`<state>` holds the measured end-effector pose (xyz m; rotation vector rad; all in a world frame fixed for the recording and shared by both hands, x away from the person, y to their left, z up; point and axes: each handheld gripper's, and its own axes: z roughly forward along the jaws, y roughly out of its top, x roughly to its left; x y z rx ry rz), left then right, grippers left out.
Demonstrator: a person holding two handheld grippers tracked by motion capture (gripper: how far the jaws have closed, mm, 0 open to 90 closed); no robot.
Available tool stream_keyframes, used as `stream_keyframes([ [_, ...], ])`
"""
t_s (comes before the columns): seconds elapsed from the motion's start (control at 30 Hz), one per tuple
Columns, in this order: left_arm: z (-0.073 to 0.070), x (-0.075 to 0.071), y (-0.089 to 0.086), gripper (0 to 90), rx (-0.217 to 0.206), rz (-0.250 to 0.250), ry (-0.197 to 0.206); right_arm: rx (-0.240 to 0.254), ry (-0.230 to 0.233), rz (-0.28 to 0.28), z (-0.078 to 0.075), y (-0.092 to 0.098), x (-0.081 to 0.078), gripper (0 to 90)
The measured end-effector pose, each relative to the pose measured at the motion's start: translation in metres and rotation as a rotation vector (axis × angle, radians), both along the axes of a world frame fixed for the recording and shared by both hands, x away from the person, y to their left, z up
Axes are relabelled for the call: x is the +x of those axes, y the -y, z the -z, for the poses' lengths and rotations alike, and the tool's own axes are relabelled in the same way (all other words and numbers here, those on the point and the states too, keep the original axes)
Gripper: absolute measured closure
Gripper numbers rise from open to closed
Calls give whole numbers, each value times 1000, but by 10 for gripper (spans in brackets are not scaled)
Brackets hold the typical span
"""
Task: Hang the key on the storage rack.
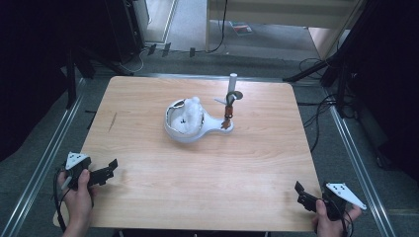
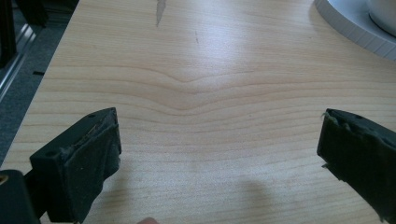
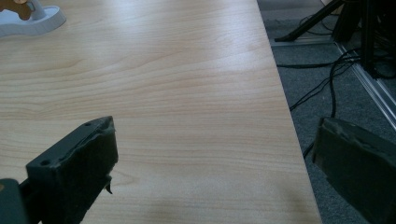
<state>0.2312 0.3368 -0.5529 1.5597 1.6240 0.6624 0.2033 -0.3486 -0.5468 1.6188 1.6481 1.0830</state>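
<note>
White holder [image 1: 190, 129] sits at table centre, 12 o'clock from both hands. Left gripper [image 1: 109, 168] and right gripper [image 1: 299, 190] released, empty. Likely light, rigid, slippery; grasp its stem [image 1: 229, 101].

Light wooden table [image 1: 148, 197] on grey carpet [image 1: 197, 61], black cables [image 1: 316, 106] trailing.

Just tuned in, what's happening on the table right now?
Nothing is being handled at the moment. A person holds the left gripper and the right gripper near the table's near corners, both with jaws wide open and nothing between them. In the middle sits a white stand carrying a white lumpy object, with a thin upright post at its far-right end. Neither gripper touches it.
</note>
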Motion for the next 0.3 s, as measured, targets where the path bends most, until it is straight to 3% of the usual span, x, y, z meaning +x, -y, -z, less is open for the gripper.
stream_keyframes([
  [0.3, 0, 1, 1, 4, 6, 3, -4, 0, -5, 3, 0, 0, 1, 43],
])
